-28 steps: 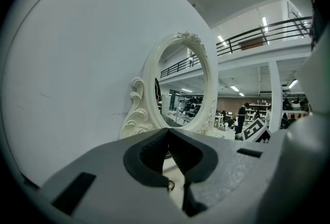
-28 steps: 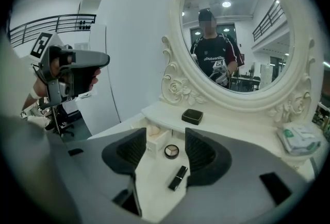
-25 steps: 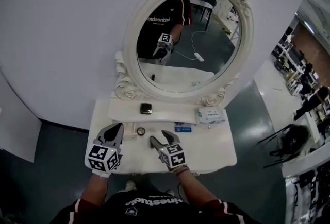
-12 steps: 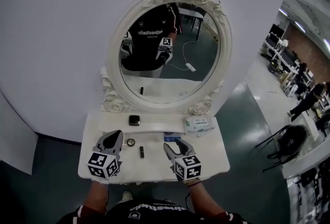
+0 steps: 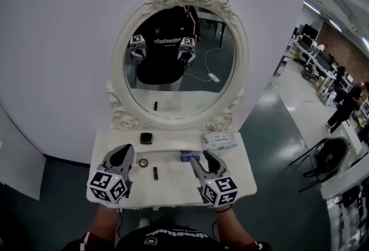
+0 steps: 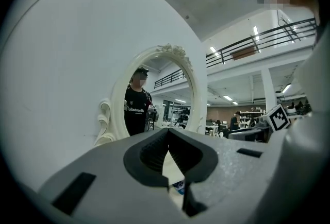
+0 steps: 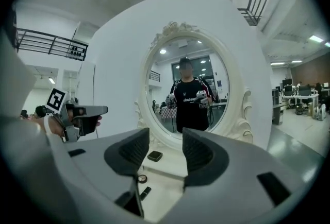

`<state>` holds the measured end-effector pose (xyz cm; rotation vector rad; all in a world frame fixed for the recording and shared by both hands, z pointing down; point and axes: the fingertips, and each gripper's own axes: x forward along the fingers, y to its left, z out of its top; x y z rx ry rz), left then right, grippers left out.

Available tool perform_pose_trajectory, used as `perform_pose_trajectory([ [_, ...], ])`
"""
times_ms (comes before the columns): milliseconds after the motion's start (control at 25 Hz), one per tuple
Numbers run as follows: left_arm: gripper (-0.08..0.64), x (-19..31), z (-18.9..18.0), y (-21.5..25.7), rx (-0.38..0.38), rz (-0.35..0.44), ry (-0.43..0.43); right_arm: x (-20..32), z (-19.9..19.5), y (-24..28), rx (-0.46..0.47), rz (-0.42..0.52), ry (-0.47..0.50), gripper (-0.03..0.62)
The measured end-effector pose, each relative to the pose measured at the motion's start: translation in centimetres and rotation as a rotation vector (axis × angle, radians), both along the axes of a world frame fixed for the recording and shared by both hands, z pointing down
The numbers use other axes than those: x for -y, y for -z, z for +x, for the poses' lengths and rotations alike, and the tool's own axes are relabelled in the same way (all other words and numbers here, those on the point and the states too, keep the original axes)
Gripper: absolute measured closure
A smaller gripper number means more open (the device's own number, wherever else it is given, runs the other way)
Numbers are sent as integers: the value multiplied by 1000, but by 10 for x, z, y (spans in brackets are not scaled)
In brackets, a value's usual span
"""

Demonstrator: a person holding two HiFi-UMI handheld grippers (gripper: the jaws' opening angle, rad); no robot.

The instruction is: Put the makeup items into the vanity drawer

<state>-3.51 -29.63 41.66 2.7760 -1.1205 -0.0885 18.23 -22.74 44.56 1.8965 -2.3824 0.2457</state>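
- Holding 2 grippers over the vanity top (image 5: 173, 189), both empty.
- My left gripper (image 6: 167, 134) has its jaws together at the tips.
- My right gripper (image 7: 165, 138) has its jaws apart; they have just been closing a little.
- The lipstick (image 5: 155, 172) and round compact (image 5: 143, 162) lie between the grippers, and the black compact (image 5: 146, 138) sits on the shelf under the mirror (image 5: 179, 65).

Oval white mirror (image 5: 179, 65), rose-carved frame, straight ahead beyond the fingers (image 5: 124, 154). Wipes pack (image 5: 219, 140) just past right-side fingers. Office chair (image 5: 327, 158) far right.
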Motion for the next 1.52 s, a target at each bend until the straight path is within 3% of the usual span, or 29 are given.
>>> perform_pose_trajectory([
  [280,556,-9,2,11,-12,14,10,-6,14,34,27,93,-19,437],
  [720,556,-20,-4,11,30,50,64,-5,12,41,-1,104,-33,546],
  [1520,557,-26,2,5,22,37,64,-7,20,43,-13,135,-68,591],
])
